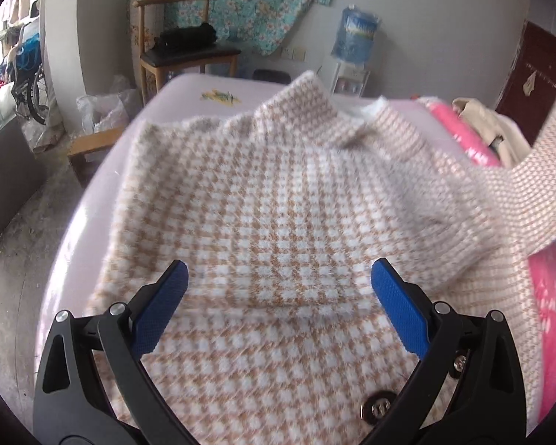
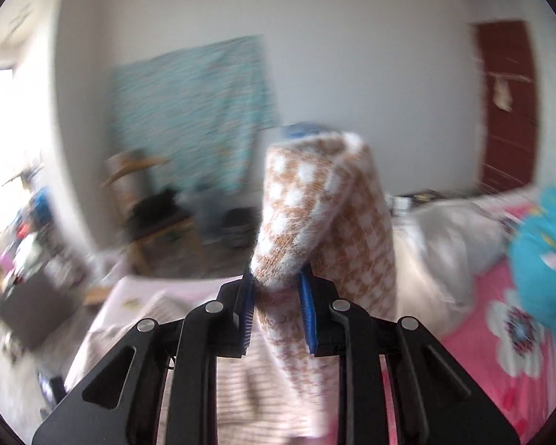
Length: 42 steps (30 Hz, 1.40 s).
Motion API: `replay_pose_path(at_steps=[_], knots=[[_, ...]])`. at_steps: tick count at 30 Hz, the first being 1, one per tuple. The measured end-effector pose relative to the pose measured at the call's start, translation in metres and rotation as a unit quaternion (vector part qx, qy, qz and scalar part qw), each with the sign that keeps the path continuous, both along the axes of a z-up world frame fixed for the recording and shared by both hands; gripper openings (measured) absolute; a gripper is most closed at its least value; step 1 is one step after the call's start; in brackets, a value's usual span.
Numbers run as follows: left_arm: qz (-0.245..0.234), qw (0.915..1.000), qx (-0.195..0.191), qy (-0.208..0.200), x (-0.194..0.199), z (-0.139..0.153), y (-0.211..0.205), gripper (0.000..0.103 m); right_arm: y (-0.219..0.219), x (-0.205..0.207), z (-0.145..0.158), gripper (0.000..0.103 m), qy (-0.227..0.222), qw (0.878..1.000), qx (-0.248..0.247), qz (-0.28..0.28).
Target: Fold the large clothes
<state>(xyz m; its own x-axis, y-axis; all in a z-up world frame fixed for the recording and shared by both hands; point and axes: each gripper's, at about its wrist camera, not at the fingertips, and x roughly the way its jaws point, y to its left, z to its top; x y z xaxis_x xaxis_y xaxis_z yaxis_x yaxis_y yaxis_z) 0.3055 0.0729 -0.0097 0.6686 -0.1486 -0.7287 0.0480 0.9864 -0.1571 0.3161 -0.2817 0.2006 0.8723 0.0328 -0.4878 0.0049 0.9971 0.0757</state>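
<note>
A tan-and-white houndstooth knit garment lies spread over the pale pink bed, with a metal snap button near its front edge. My left gripper hovers just above the garment, blue pads wide apart, nothing between them. One part of the garment, a long strip like a sleeve, rises off to the upper right. In the right wrist view my right gripper is shut on a bunched fold of that houndstooth knit, lifted high over the bed. That view is motion-blurred.
A wooden chair with a black bundle stands beyond the bed, and a water dispenser by the wall. Pink floral bedding and a teal cushion lie to the right. A dark red door is at far right.
</note>
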Motion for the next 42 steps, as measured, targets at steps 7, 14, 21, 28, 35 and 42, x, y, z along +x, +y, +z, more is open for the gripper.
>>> replay_pose_path(at_steps=[7,14,21,28,35,42], knots=[[-0.039,0.9978,-0.039,-0.035,-0.013,0.027,0.031,0.096,0.152,0.024,-0.095,0.043,0.111,0.979,-0.037,0.166],[-0.055,0.994,-0.094,-0.011,-0.005,0.019,0.052,0.095,0.182,0.022,-0.243,0.07,0.361,0.9,0.053,0.237],[-0.084,0.9837,-0.158,0.015,0.06,0.017,0.036,0.077,0.056,-0.006,-0.207,0.07,0.274,0.936,0.132,0.177],[-0.066,0.9787,-0.158,0.113,0.177,-0.019,-0.004,0.049,-0.049,-0.022,-0.202,0.055,0.212,0.972,0.105,-0.001],[-0.08,0.9894,-0.103,0.064,0.225,0.008,-0.035,0.006,-0.08,-0.018,-0.21,0.04,0.204,0.971,0.122,-0.031],[-0.03,0.9964,-0.07,-0.037,0.261,0.082,-0.004,0.006,-0.064,-0.014,-0.201,0.04,0.179,0.978,0.11,0.007]])
